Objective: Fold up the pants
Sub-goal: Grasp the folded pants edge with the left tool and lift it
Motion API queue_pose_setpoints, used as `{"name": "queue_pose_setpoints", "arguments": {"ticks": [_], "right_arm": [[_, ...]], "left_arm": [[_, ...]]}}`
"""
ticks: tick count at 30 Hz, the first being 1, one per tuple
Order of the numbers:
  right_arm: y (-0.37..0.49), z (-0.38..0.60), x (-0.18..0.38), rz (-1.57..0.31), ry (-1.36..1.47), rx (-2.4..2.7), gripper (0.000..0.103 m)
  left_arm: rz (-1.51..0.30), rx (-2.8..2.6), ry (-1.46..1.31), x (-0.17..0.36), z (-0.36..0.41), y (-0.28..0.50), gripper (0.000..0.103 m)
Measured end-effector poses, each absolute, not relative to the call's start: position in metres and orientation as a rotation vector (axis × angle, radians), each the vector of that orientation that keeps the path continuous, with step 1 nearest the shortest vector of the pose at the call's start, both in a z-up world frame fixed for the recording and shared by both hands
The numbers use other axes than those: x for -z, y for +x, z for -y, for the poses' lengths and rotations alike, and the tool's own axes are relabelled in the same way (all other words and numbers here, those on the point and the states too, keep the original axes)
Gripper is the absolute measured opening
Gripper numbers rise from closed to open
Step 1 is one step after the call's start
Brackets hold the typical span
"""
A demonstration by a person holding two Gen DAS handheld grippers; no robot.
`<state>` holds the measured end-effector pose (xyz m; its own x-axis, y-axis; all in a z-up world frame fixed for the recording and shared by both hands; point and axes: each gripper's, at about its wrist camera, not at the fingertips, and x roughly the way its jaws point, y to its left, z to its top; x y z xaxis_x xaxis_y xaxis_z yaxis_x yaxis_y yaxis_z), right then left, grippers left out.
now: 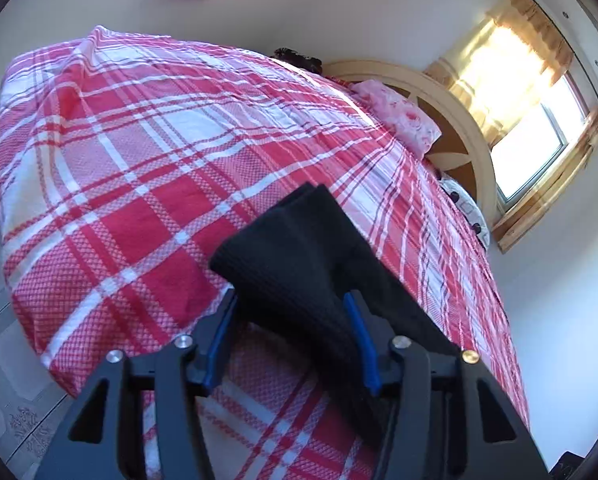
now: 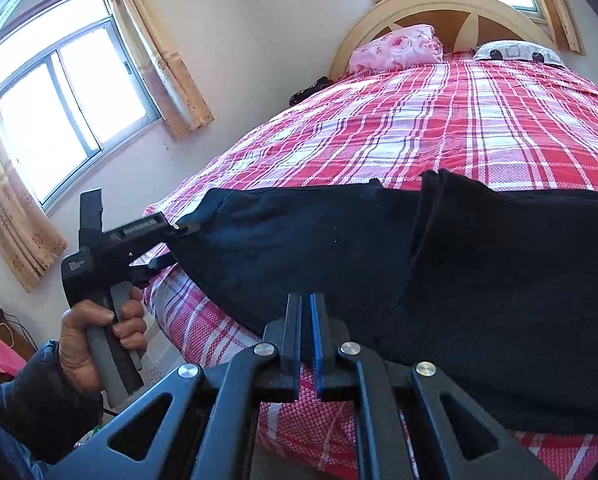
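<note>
Black pants point(image 2: 479, 260) lie across the near edge of a bed with a red and white plaid cover point(image 2: 439, 120), one layer folded over at the right. In the left wrist view a thick fold of the pants point(image 1: 299, 248) fills the gap between the blue pads of my left gripper point(image 1: 289, 298), touching both. Seen from the right wrist, the left gripper point(image 2: 167, 246) holds the pants' left corner just off the bed's edge, a person's hand point(image 2: 95, 344) on its grip. My right gripper point(image 2: 305, 300) is shut on the pants' near edge.
A pink flowered pillow point(image 2: 395, 46) and a patterned white pillow point(image 2: 515, 50) rest against the round headboard point(image 2: 451, 4). Curtained windows point(image 2: 67, 92) are on the walls. Tiled floor point(image 1: 3, 360) shows beside the bed. The plaid cover point(image 1: 139, 160) beyond the pants is bare.
</note>
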<state>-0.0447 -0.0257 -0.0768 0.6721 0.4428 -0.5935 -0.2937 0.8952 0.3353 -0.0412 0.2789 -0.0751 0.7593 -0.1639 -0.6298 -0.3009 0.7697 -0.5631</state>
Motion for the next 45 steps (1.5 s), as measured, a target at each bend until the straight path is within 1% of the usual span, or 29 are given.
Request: {"name": "queue_pose_setpoints", "arguments": {"ticks": [3, 7, 11, 15, 24, 25, 27, 28, 30, 34, 38, 41, 45], "right_arm": [[-0.045, 0.03, 0.077, -0.722, 0.234, -0.412, 0.005], [-0.043, 0.035, 0.079, -0.731, 0.255, -0.411, 0.005], [-0.044, 0.035, 0.078, -0.733, 0.257, -0.414, 0.005], [-0.042, 0.038, 0.079, -0.738, 0.269, -0.41, 0.005], [-0.046, 0.046, 0.081, -0.749, 0.283, -0.403, 0.005], [-0.046, 0.046, 0.081, -0.749, 0.286, -0.4, 0.005], [-0.046, 0.048, 0.081, -0.742, 0.288, -0.392, 0.005], [-0.045, 0.048, 0.08, -0.74, 0.289, -0.389, 0.005], [-0.045, 0.05, 0.08, -0.736, 0.295, -0.384, 0.005], [-0.045, 0.059, 0.076, -0.714, 0.323, -0.355, 0.005], [-0.053, 0.083, 0.065, -0.659, 0.388, -0.304, 0.005], [-0.062, 0.107, 0.059, -0.628, 0.431, -0.237, 0.005], [-0.078, 0.152, 0.057, -0.6, 0.505, -0.125, 0.005]], "left_arm": [[-0.729, -0.099, -0.684, 0.076, -0.275, -0.039, 0.051], [-0.738, -0.111, -0.768, 0.078, -0.271, -0.045, 0.051], [-0.787, -0.08, -0.852, 0.078, -0.255, -0.064, 0.051], [-0.814, -0.039, -0.785, 0.076, -0.237, -0.064, 0.051], [-0.691, -0.175, -0.856, 0.071, -0.291, -0.033, 0.05], [-0.701, -0.174, -0.846, 0.072, -0.292, -0.031, 0.043], [-0.719, -0.14, -0.823, 0.075, -0.288, -0.03, 0.033], [-0.732, -0.134, -0.792, 0.077, -0.284, -0.029, 0.03], [-0.745, -0.13, -0.725, 0.08, -0.276, -0.03, 0.026], [-0.739, -0.096, -0.697, 0.074, -0.276, -0.03, 0.018], [-0.683, -0.039, -0.609, 0.043, -0.263, -0.031, 0.016], [-0.626, 0.072, -0.493, 0.009, -0.229, -0.03, 0.016], [-0.557, 0.276, -0.37, -0.029, -0.166, -0.027, 0.016]]}}
